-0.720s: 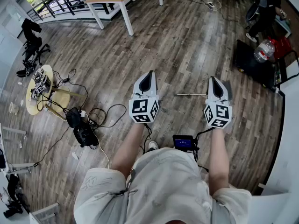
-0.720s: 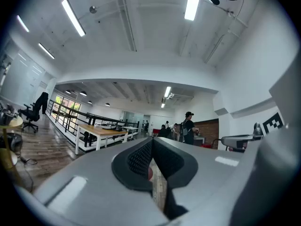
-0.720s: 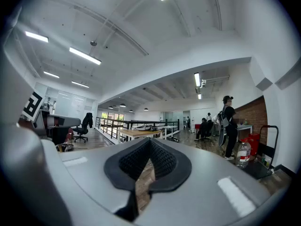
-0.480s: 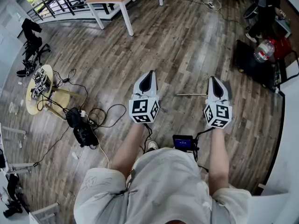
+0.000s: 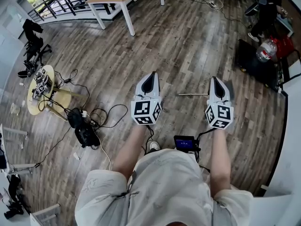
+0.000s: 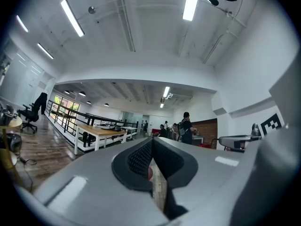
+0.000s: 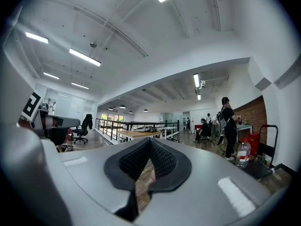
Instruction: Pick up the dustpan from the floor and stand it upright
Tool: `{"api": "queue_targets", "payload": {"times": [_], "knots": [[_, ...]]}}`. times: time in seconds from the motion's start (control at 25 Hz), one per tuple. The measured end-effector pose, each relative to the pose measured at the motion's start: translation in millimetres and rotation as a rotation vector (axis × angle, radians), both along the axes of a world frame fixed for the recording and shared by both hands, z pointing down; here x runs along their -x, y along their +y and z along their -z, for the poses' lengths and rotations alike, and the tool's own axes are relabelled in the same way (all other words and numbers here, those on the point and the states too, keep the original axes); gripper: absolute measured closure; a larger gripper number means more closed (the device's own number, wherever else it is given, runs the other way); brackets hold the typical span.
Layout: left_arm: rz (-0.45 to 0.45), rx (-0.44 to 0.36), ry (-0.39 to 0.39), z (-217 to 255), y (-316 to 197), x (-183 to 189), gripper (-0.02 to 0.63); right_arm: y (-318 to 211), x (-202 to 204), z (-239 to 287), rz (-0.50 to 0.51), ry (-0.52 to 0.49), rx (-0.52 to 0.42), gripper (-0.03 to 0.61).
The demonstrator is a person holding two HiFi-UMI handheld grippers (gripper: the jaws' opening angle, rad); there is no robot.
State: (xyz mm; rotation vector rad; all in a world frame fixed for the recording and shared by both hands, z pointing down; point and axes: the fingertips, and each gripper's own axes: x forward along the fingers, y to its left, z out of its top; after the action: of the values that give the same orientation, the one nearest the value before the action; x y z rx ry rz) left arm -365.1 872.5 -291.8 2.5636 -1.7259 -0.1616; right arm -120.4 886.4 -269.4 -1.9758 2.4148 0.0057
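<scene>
Wood floor, tangled cables, thin rod

Person holds both forearms out in front, a gripper in each hand, side by side, well apart. The left gripper points level & fwd, jaws together at the tips, nothing btwn them. The right gripper is likewise level, jaws closed, empty. Marker cubes sit at each gripper's rear, over the hands; bare forearms run back to the torso

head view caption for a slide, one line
Person holds left claw and right claw shut and empty, level above wood floor.
</scene>
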Motion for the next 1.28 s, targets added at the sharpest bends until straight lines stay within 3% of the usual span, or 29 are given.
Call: {"api": "queue_targets", "payload": {"times": [0.16, 0.28, 0.52, 0.6, 0.76, 0.84, 0.92, 1.08, 1.2, 1.28], "knots": [[0.0, 0.004, -0.007, -4.5, -23.7, -42.7, 0.594, -23.9, -39.7, -8.3, 0.013, -0.012, 0.005, 0.572], [-0.004, 0.005, -0.011, -4.6, -12.7, -71.6, 0.594, -10.1, -67.7, -10.3, 0.011, -0.02, 0.003, 0.572], [-0.011, -0.004, -0.022, -14.2, 22.2, -181.3, 0.594, 25.9, -179.7, -27.4, 0.0, -0.037, 0.01, 0.572], [-0.012, -0.004, -0.03, -18.5, 20.1, -244.1, 0.594, 24.5, -243.6, -35.7, -0.002, -0.042, 0.017, 0.572], [-0.009, 0.004, -0.05, -35.9, -11.0, -438.1, 0.594, -7.6, -441.0, -61.3, 0.0, -0.07, 0.038, 0.572], [-0.005, 0.009, -0.055, -55.8, -30.8, -502.7, 0.594, -27.2, -507.9, -84.7, 0.001, -0.081, 0.045, 0.572], [-0.006, 0.014, -0.055, -67.8, -32.7, -518.3, 0.594, -28.3, -526.3, -99.6, -0.003, -0.09, 0.053, 0.572], [-0.007, 0.009, -0.045, -71.4, -11.6, -487.4, 0.594, -8.2, -503.3, -108.5, -0.008, -0.117, 0.069, 0.572], [-0.01, 0.012, -0.046, -89.2, -26.6, -513.9, 0.594, -20.2, -527.6, -128.1, -0.012, -0.118, 0.076, 0.572], [-0.012, 0.006, -0.044, -111.5, -35.5, -510.1, 0.594, -28.4, -523.2, -151.2, -0.012, -0.11, 0.074, 0.572]]}}
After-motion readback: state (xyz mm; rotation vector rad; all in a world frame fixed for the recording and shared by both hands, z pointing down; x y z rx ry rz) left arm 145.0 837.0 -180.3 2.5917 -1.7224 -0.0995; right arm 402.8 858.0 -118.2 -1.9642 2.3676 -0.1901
